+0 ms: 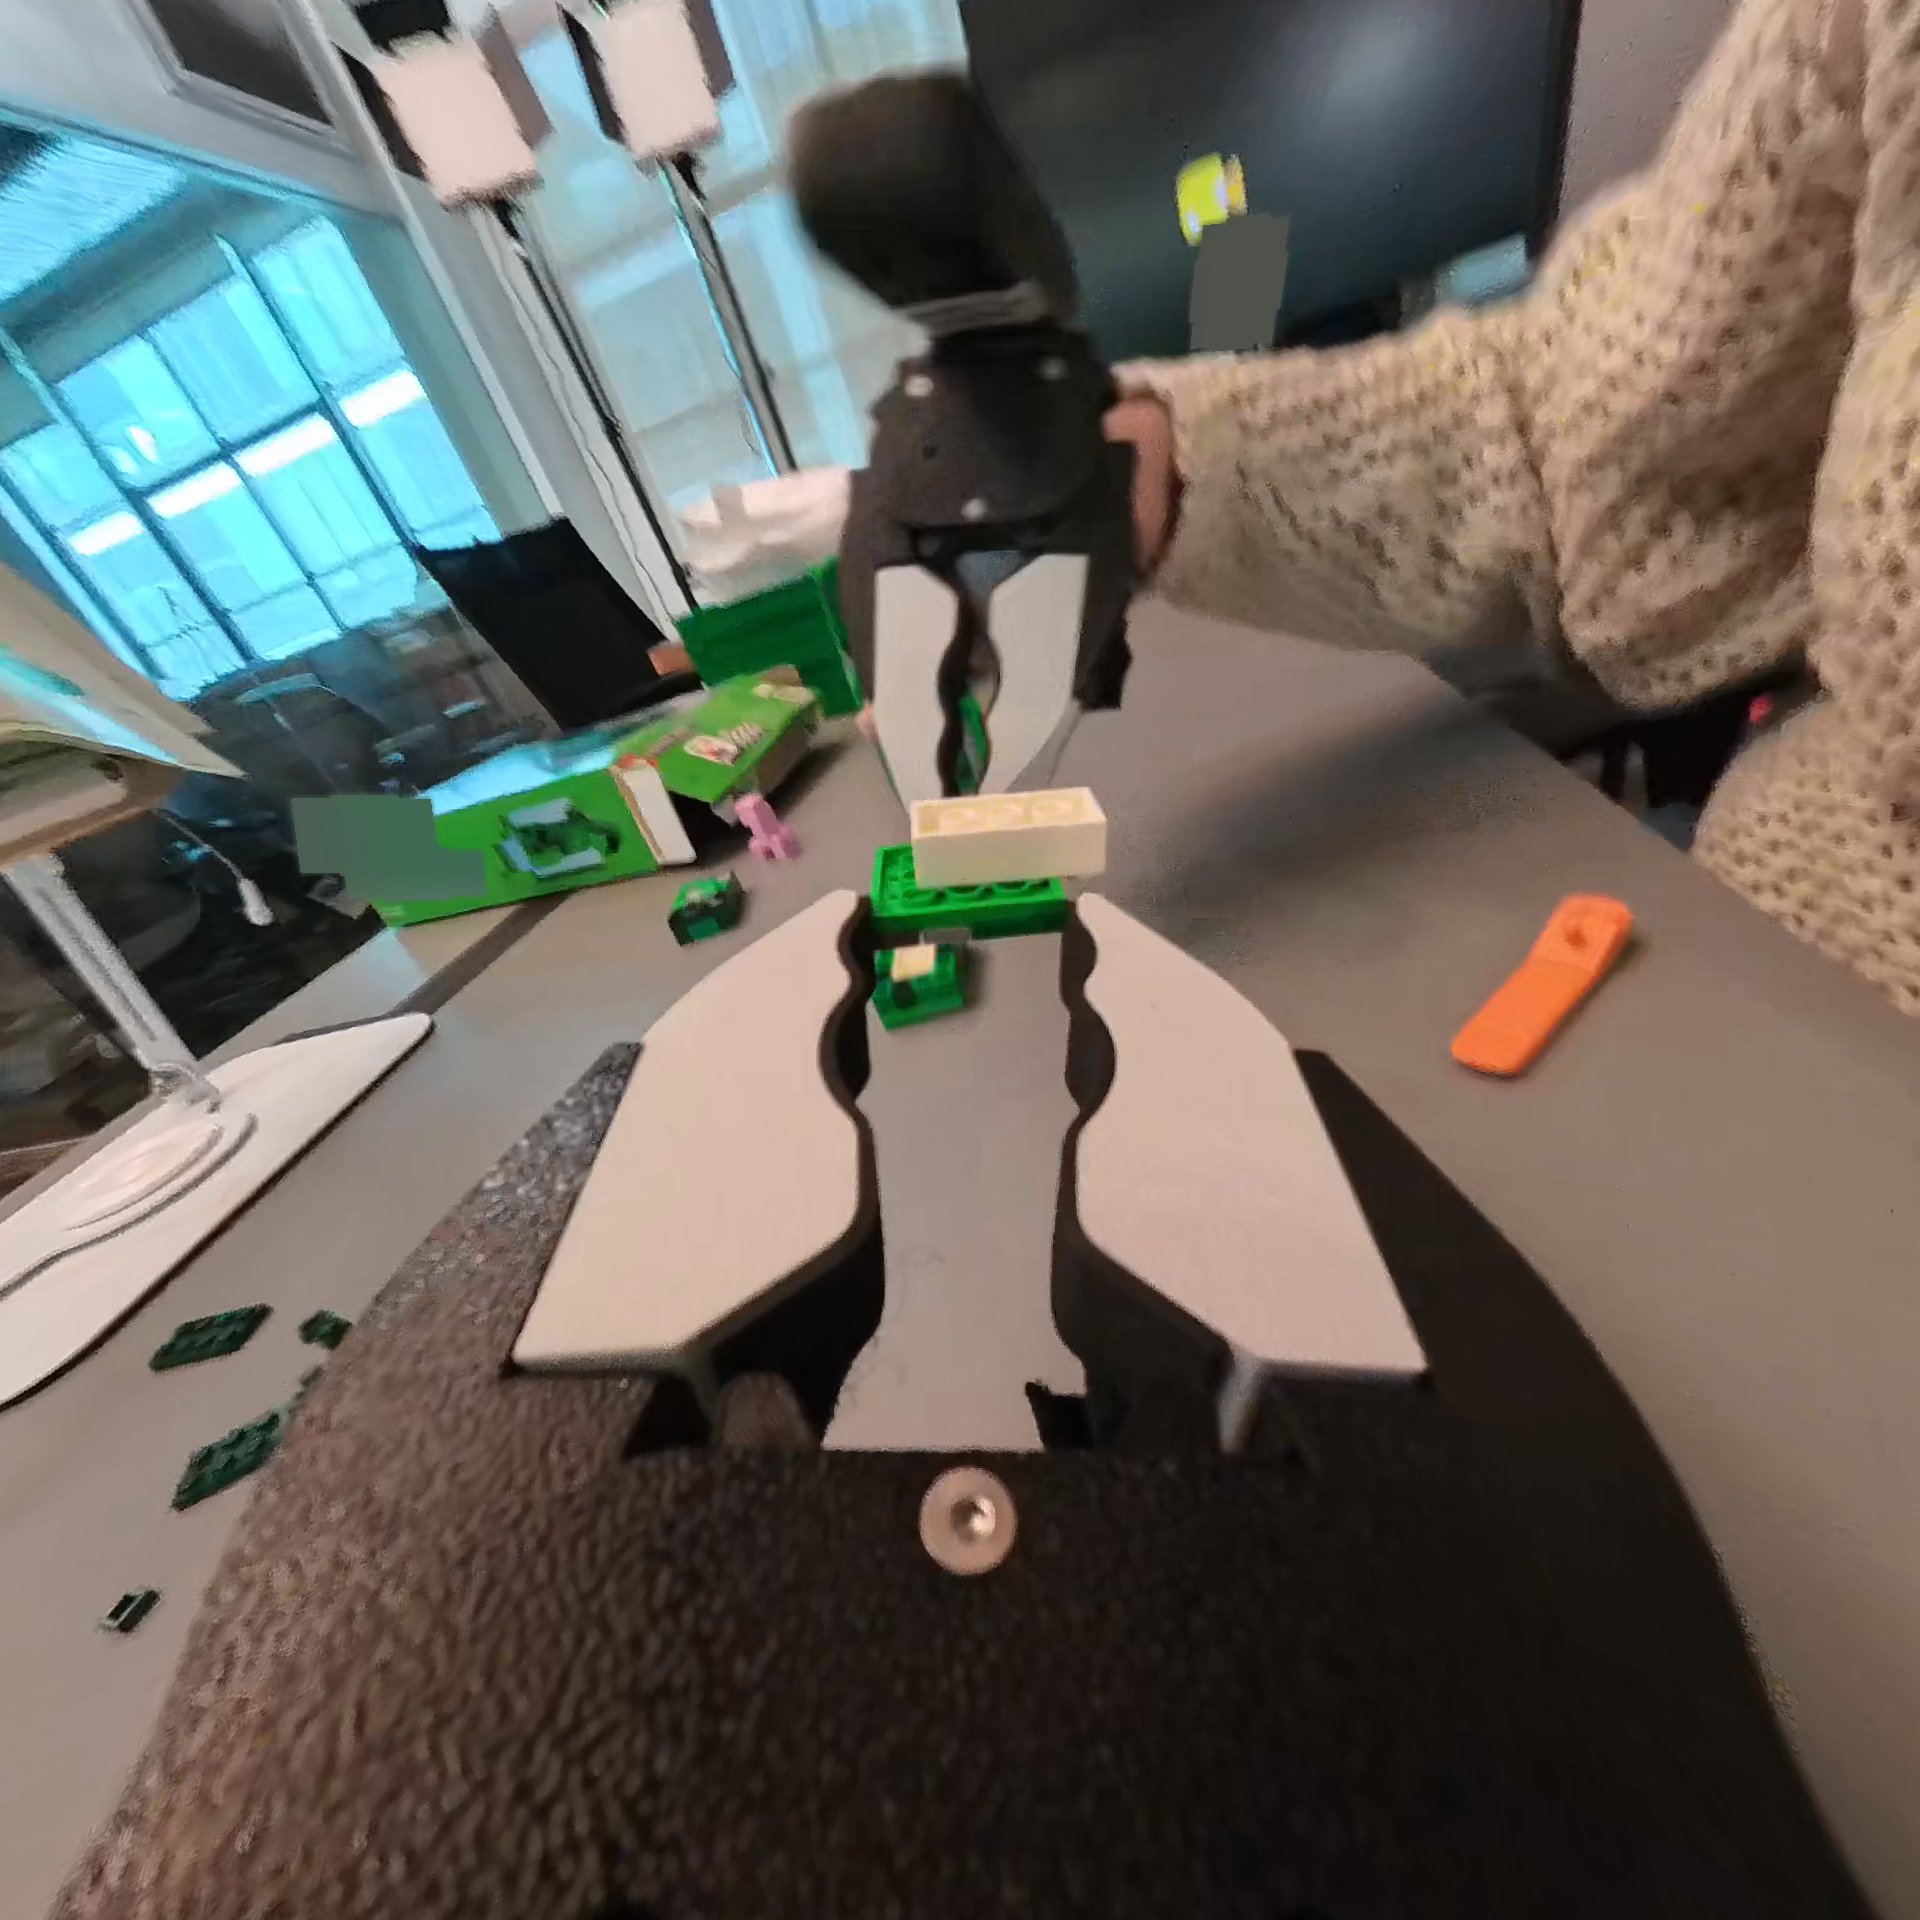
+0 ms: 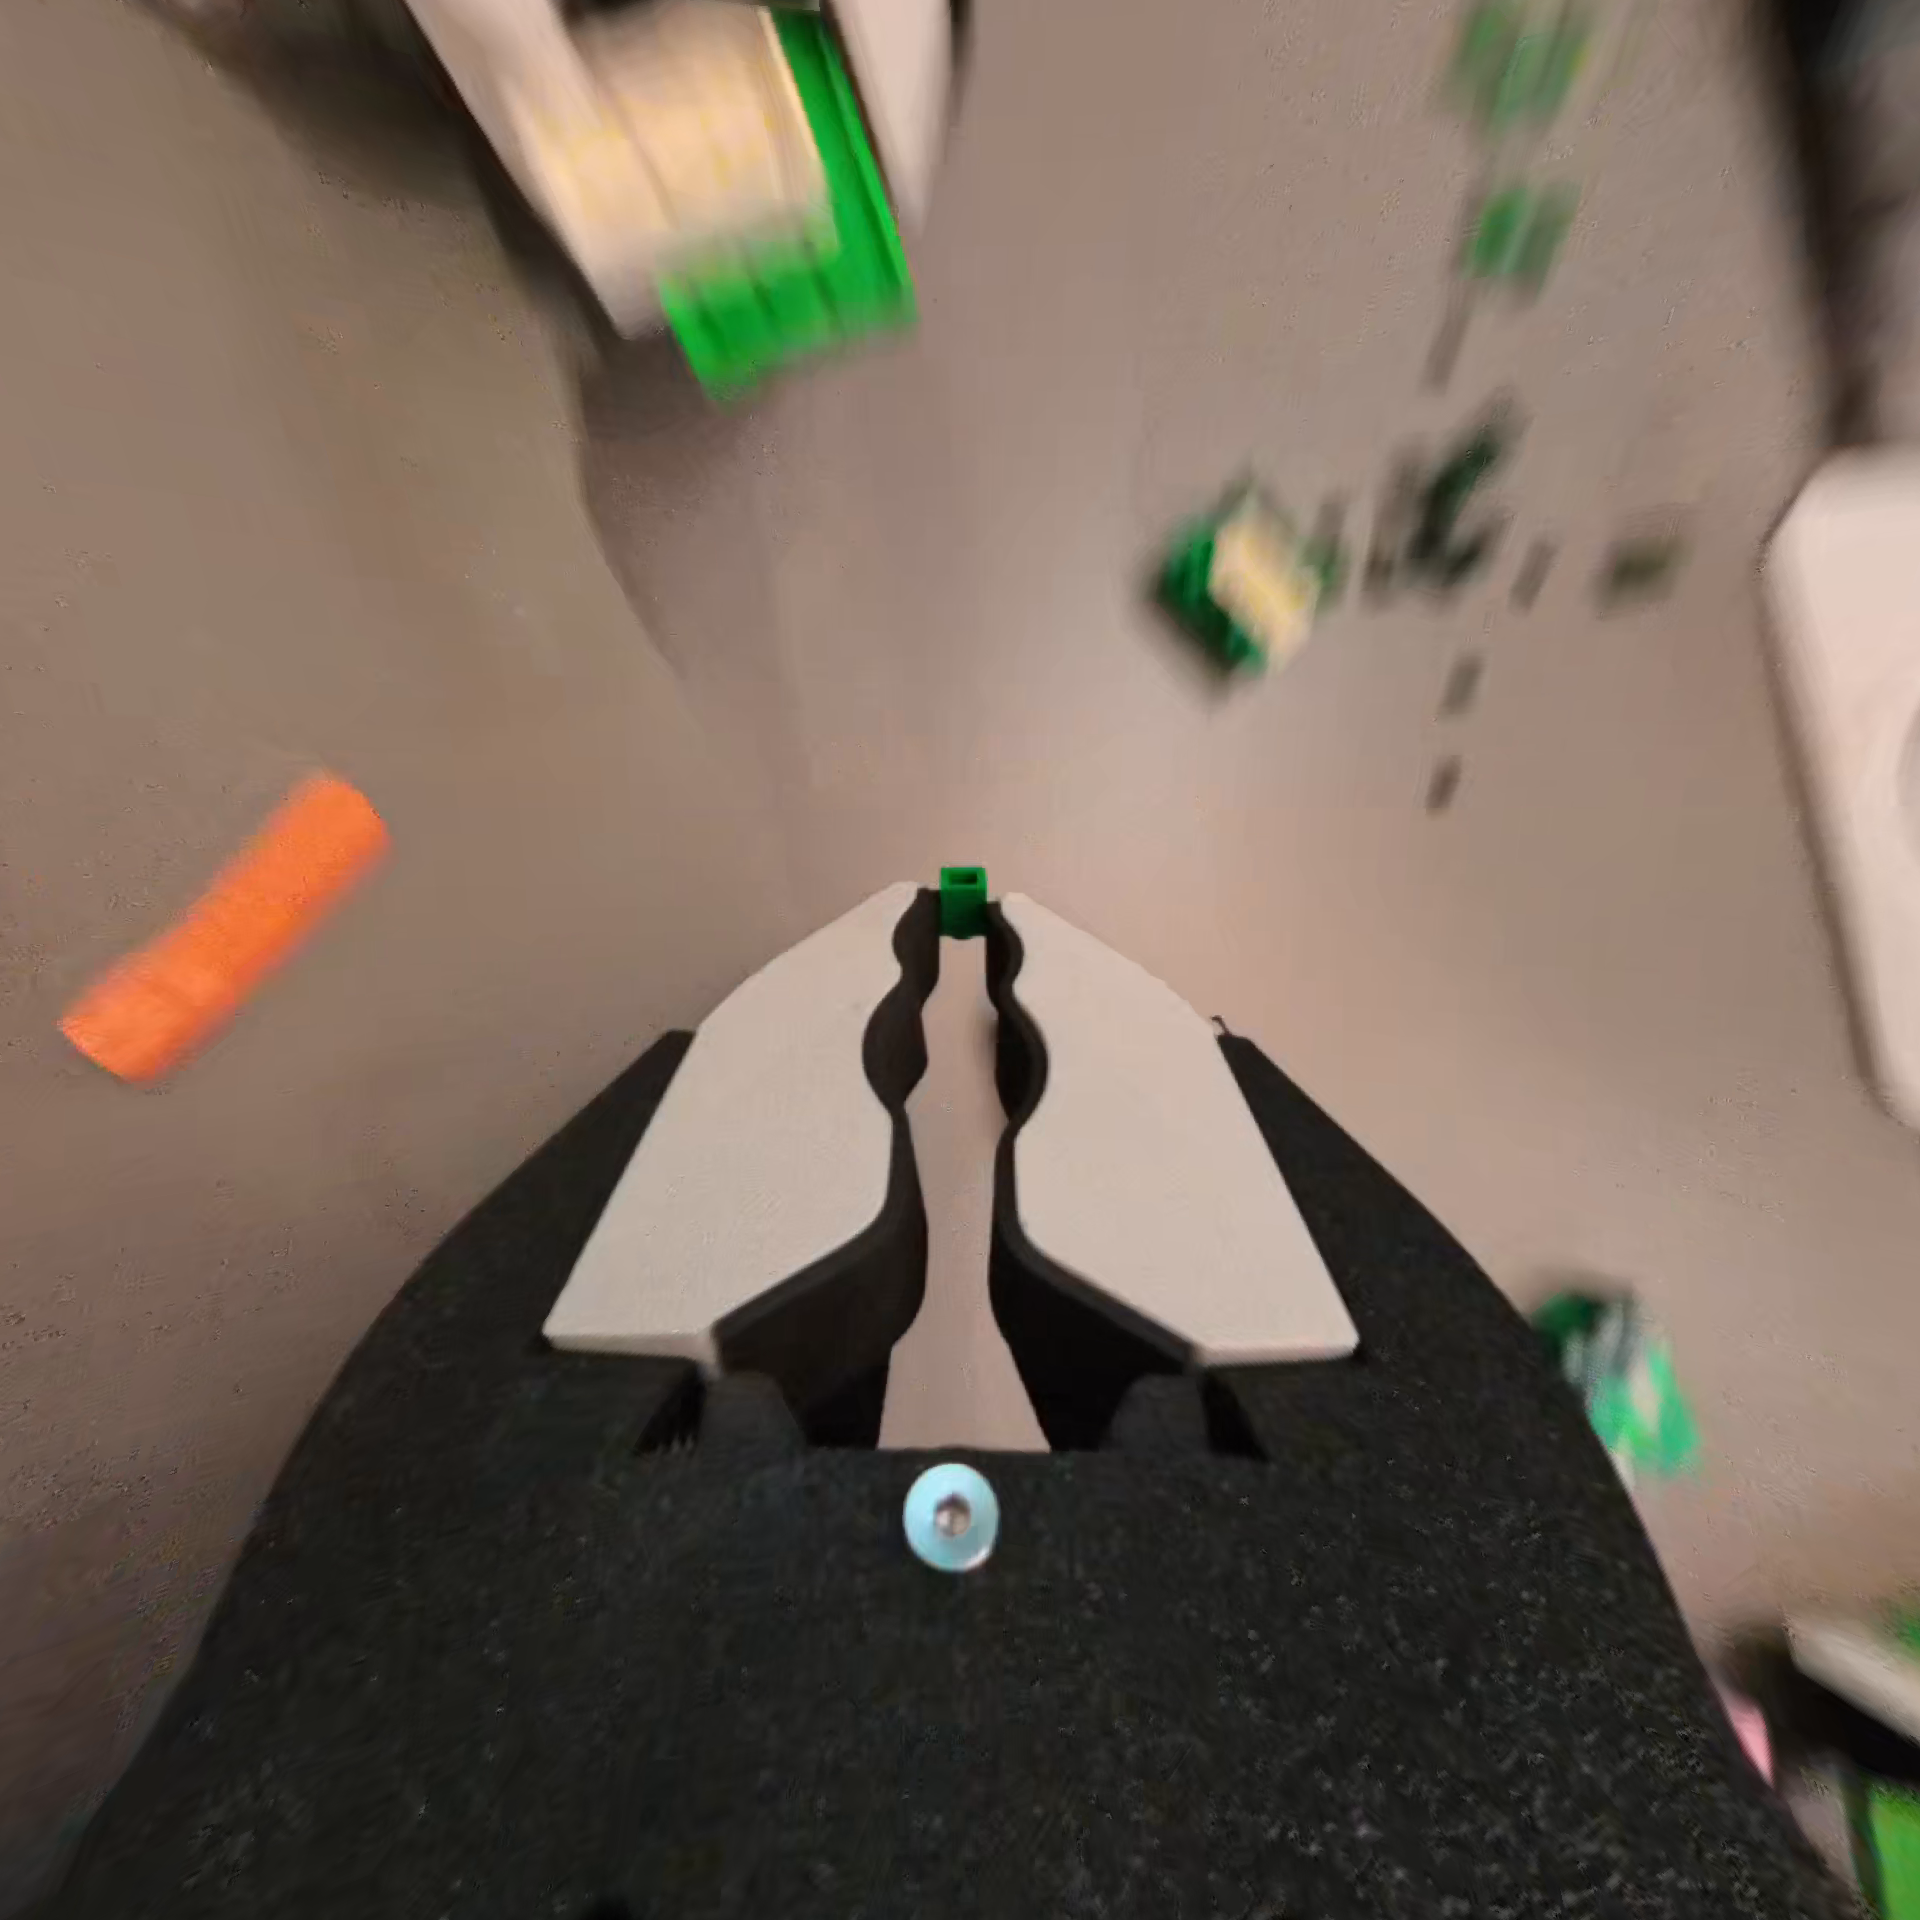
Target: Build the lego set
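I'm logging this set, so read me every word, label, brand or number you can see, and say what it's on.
None can be read.
Green box: printed artwork and logo, too blurred.
Yellow patch at the back: blurred.
White brick on the green build in the left claw: no legible marking.
Small green piece in the right claw: none.
Orange tool: none.

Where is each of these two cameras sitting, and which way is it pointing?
Left wrist view: sits on the left gripper, looking level across the grey table at the green-and-white lego build between its fingertips; the right gripper and a knit sleeve show beyond.
Right wrist view: sits on the right gripper, looking down at the table; it pinches a small green piece.
Shared: the orange tool, the build and the table.
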Available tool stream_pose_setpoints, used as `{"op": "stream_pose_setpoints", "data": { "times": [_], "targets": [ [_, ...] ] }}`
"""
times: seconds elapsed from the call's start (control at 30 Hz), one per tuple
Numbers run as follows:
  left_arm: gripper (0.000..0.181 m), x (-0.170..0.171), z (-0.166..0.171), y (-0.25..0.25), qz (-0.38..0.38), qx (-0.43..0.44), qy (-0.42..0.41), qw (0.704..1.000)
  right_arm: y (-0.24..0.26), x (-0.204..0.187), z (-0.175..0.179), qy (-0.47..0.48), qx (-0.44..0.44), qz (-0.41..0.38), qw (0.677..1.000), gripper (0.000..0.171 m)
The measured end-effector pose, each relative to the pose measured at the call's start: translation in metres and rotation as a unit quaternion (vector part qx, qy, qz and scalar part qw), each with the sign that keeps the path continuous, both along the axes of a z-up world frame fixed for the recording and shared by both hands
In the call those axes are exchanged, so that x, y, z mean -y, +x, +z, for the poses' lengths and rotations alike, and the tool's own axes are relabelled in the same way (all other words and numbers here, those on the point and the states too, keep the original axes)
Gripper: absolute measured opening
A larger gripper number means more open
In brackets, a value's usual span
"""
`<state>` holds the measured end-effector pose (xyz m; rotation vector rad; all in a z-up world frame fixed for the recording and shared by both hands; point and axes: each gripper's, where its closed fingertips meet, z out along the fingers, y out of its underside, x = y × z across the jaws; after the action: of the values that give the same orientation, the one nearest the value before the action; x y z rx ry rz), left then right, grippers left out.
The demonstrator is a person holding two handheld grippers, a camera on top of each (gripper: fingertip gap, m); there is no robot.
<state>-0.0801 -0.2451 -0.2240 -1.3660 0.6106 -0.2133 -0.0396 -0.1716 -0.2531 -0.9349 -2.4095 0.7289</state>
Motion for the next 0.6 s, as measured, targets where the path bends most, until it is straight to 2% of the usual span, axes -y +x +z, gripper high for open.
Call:
{"op": "stream_pose_setpoints", "data": {
  "times": [0.07, 0.13, 0.2, 0.33, 0.6],
  "targets": [
    [0.034, 0.001, 0.015, -0.003, 0.010, 0.047, 0.035, 0.998, -0.010, 0.034, 0.048, -0.084, -0.127, 0.050, 0.987, 0.008],
    [0.034, 0.003, 0.026, -0.007, 0.029, 0.075, 0.068, 0.994, -0.008, 0.059, 0.080, -0.141, -0.181, 0.104, 0.968, 0.008],
    [0.034, 0.008, 0.037, -0.006, 0.033, 0.092, 0.098, 0.990, -0.009, 0.071, 0.098, -0.168, -0.193, 0.138, 0.957, 0.008],
    [0.033, 0.018, 0.048, 0.004, 0.026, 0.111, 0.136, 0.984, -0.021, 0.081, 0.107, -0.171, -0.167, 0.177, 0.955, 0.008],
    [0.034, 0.022, 0.048, 0.009, 0.032, 0.089, 0.149, 0.984, -0.029, 0.096, 0.094, -0.132, -0.098, 0.223, 0.961, 0.008]
  ]
}}
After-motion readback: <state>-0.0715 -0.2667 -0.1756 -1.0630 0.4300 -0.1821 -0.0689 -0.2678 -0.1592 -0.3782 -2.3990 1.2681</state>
